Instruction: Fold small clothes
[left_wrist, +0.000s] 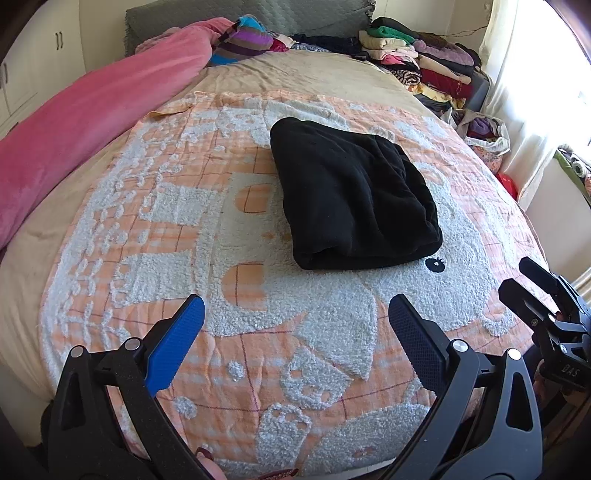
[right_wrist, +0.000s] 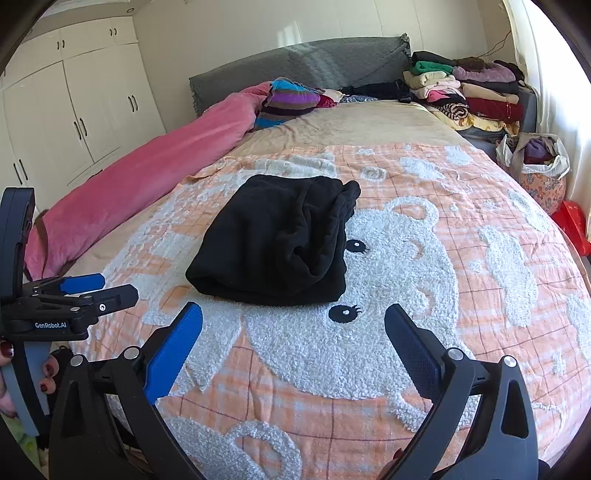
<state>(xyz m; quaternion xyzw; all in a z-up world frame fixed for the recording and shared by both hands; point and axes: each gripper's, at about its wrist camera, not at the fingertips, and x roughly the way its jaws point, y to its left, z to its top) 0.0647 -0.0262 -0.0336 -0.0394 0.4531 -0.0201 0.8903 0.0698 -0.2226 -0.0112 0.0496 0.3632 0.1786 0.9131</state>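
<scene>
A black fleece garment (left_wrist: 351, 195) lies folded into a thick bundle on the orange and white bear blanket (left_wrist: 236, 229); it also shows in the right wrist view (right_wrist: 277, 243). My left gripper (left_wrist: 295, 314) is open and empty, a little short of the garment's near edge. My right gripper (right_wrist: 293, 321) is open and empty, just short of the garment's near fold. The right gripper shows at the right edge of the left wrist view (left_wrist: 517, 277). The left gripper shows at the left edge of the right wrist view (right_wrist: 110, 288).
A rolled pink duvet (right_wrist: 147, 177) runs along the bed's left side. Stacks of folded clothes (right_wrist: 465, 92) sit at the far right by the grey headboard (right_wrist: 303, 66). A striped garment (right_wrist: 291, 99) lies near the pillows. A bag of clothes (right_wrist: 535, 162) stands beside the bed. White wardrobes (right_wrist: 74, 107) line the left wall.
</scene>
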